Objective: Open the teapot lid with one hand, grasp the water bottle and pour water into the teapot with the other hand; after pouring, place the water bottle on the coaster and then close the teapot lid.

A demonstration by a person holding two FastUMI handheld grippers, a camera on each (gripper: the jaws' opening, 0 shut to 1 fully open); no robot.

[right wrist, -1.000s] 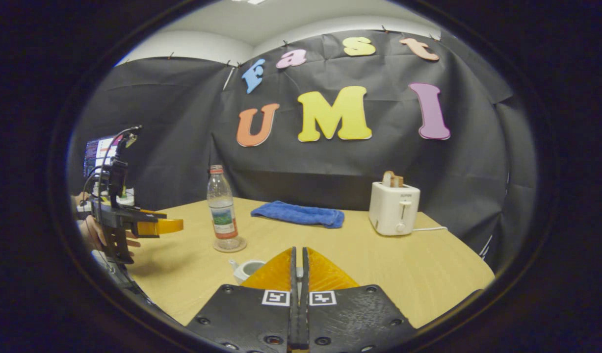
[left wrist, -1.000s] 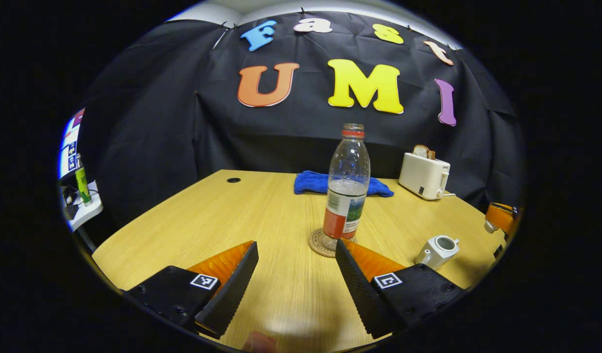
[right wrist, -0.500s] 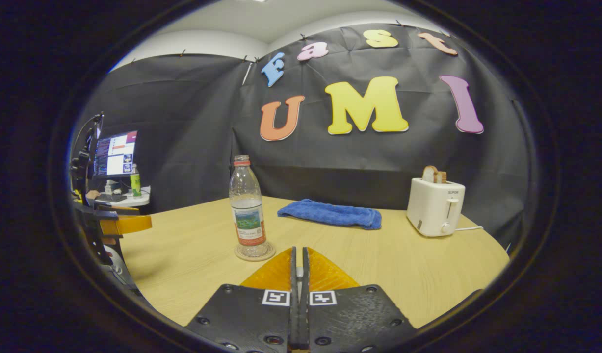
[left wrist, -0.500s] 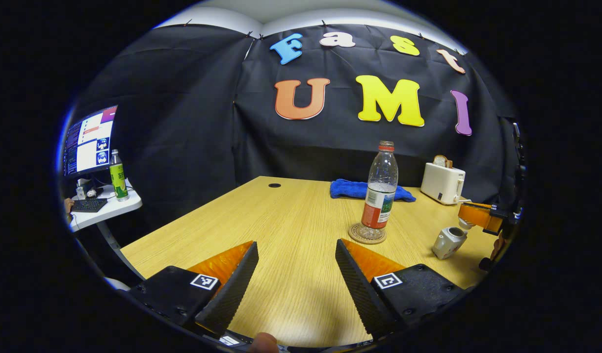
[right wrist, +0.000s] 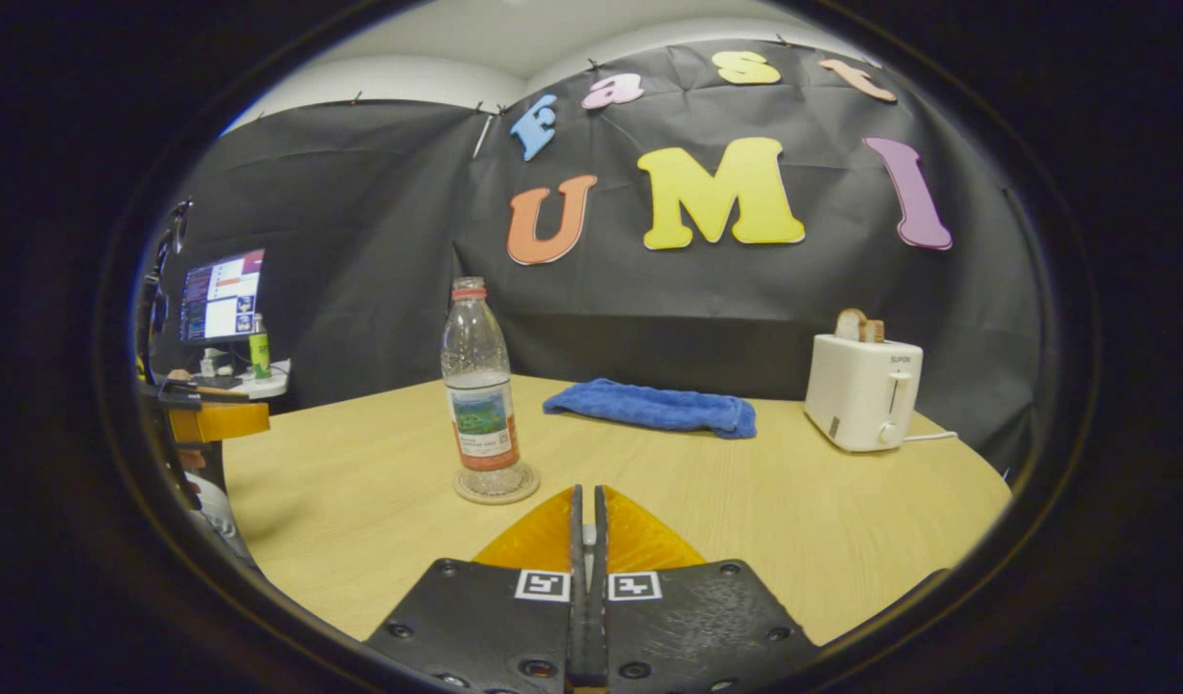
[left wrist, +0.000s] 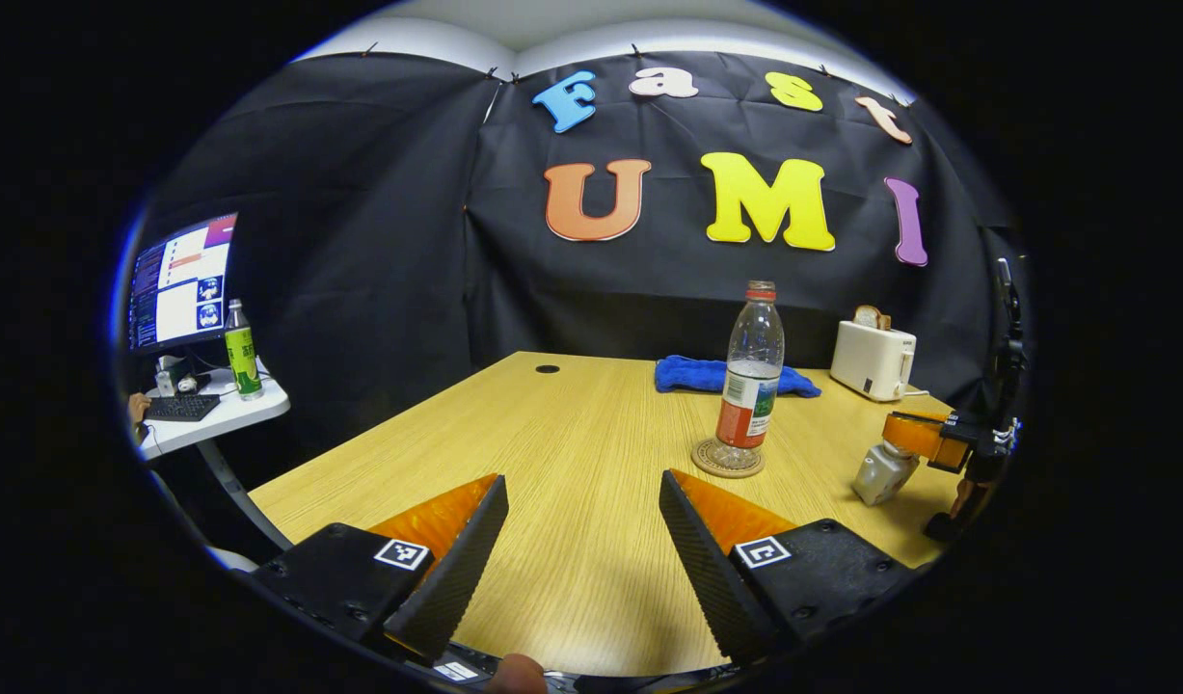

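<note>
Teapot (left wrist: 883, 471) white, under right gripper (left wrist: 907, 436) clamped on its lid, left gripper (left wrist: 583, 525) level, spread apart, clear ribbed bottle (left wrist: 748, 382) upright on round coaster (left wrist: 727, 459), woodgrain bench (left wrist: 572, 434).

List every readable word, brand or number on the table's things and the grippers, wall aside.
Water bottle label: print too small to read.
Toaster front: small mark, too blurred to read.
Left gripper and right gripper: square code tags, no words.
</note>
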